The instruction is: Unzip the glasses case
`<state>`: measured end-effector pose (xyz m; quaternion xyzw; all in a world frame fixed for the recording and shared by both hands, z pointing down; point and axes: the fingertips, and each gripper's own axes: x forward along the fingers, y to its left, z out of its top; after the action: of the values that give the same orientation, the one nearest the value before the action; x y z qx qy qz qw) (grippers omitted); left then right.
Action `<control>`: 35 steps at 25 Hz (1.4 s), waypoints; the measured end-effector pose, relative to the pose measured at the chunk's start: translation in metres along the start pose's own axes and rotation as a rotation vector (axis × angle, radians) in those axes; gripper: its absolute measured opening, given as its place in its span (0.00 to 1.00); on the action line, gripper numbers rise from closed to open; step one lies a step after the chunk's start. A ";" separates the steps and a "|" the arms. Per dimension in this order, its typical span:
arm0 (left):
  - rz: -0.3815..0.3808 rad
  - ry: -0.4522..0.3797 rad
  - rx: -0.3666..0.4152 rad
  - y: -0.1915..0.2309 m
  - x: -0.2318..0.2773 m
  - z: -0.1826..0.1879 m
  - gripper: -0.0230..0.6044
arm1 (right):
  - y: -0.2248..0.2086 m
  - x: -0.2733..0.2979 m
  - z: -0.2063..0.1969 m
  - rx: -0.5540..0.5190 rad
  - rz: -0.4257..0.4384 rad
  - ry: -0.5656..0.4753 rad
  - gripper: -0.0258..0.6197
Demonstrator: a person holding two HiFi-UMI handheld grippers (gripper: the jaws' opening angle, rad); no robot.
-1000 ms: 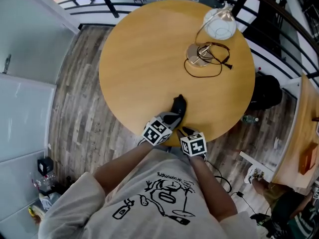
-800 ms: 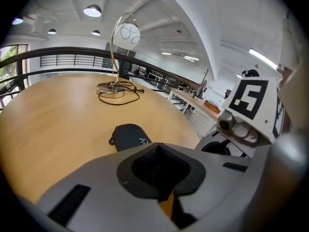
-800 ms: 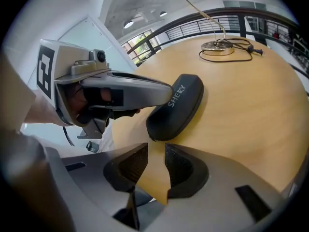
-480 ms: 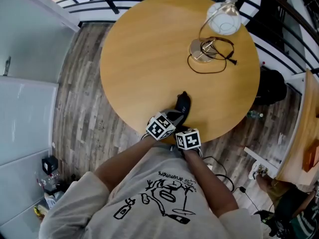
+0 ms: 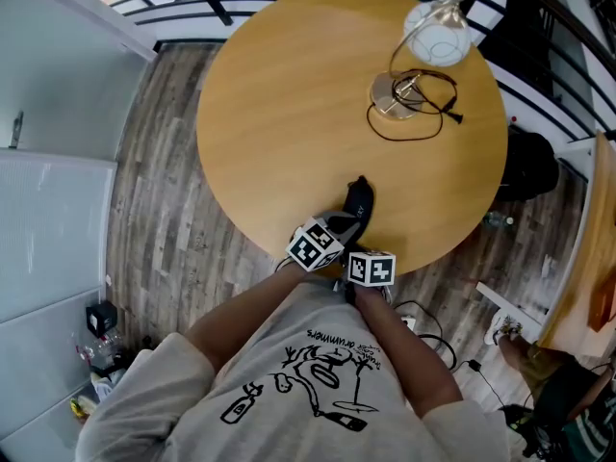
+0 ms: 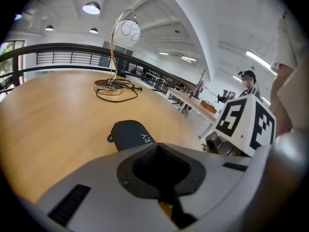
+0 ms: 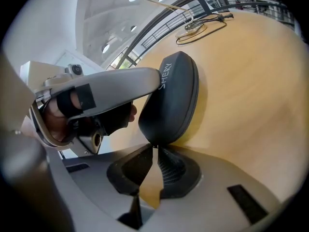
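Observation:
A black glasses case (image 5: 359, 200) lies near the front edge of the round wooden table (image 5: 289, 94). My left gripper (image 5: 337, 227) is shut on the case's near half; in the left gripper view the case (image 6: 128, 132) runs out from behind the closed jaws (image 6: 158, 151). My right gripper (image 5: 354, 255) sits just right of the left one. In the right gripper view its fingertips (image 7: 153, 149) meet at the near end of the case (image 7: 174, 100), pinched on a small zip pull there. The left gripper's finger (image 7: 116, 88) lies along the case's side.
A desk lamp with a round white shade (image 5: 438, 41), a metal base (image 5: 393, 94) and a looped black cord (image 5: 423, 114) stands at the table's far right. Black railings (image 5: 212, 3) curve behind the table. Another table (image 5: 587, 258) stands at the right.
My right gripper has drawn up and to the left, closer to the left gripper at the case's near end. The case and left gripper have stayed put.

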<state>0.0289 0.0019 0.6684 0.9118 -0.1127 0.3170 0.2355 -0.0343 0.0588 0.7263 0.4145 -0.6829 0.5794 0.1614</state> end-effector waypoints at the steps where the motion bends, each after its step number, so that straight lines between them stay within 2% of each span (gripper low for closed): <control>1: -0.001 0.001 0.002 0.000 0.000 0.000 0.05 | 0.000 0.001 0.000 0.005 0.004 -0.004 0.10; 9: -0.008 0.019 0.040 -0.001 0.001 -0.002 0.05 | -0.001 -0.001 -0.004 -0.059 -0.025 0.012 0.08; 30: -0.001 0.039 0.057 -0.001 0.003 -0.002 0.05 | -0.029 -0.025 -0.003 -0.194 -0.129 0.041 0.08; 35: 0.002 0.041 0.062 0.000 0.003 -0.003 0.05 | -0.031 -0.026 -0.001 -0.271 -0.160 0.068 0.08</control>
<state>0.0299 0.0033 0.6721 0.9119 -0.0991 0.3391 0.2090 0.0046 0.0705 0.7286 0.4223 -0.7136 0.4811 0.2846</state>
